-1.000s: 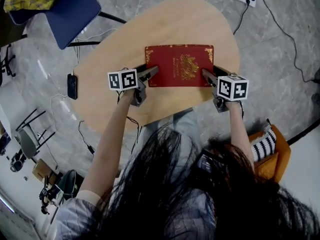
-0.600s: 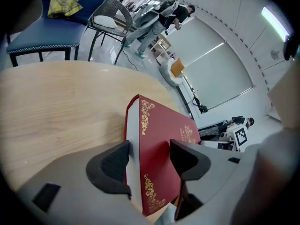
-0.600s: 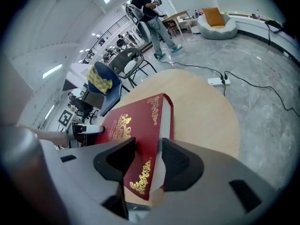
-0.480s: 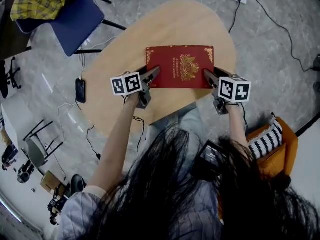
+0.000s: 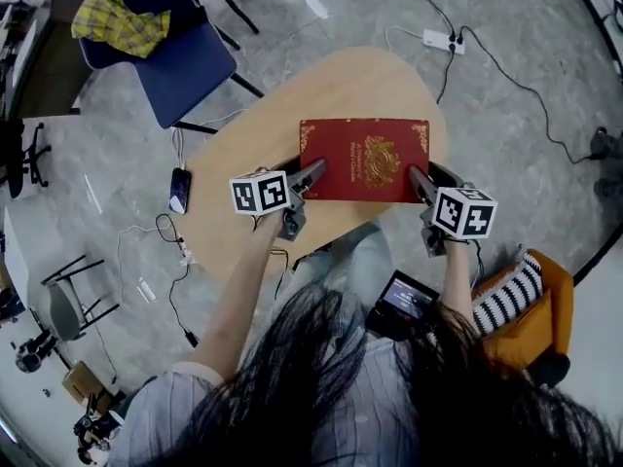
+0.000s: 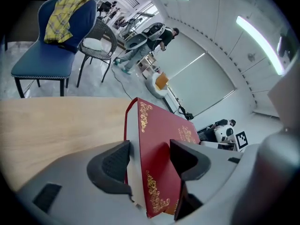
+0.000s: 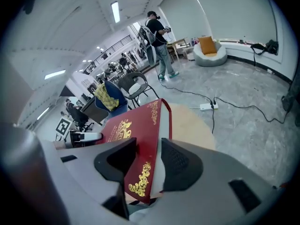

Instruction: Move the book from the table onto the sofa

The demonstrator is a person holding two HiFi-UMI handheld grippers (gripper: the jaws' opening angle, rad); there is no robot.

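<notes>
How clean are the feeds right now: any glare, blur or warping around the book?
Head view: dim, even light, book sharp, floor curving at the edges. Left gripper view: heavy fisheye, black corners, ceiling light strip bright, no glare on the cover. Right gripper view: same warp, gold print crisp.

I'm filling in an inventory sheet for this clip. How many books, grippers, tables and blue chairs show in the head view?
red book: 1
grippers: 2, the left gripper and the right gripper, both clamped on the book; the right one's jaws have just been closing
table: 1
blue chair: 1
Total: 5
</notes>
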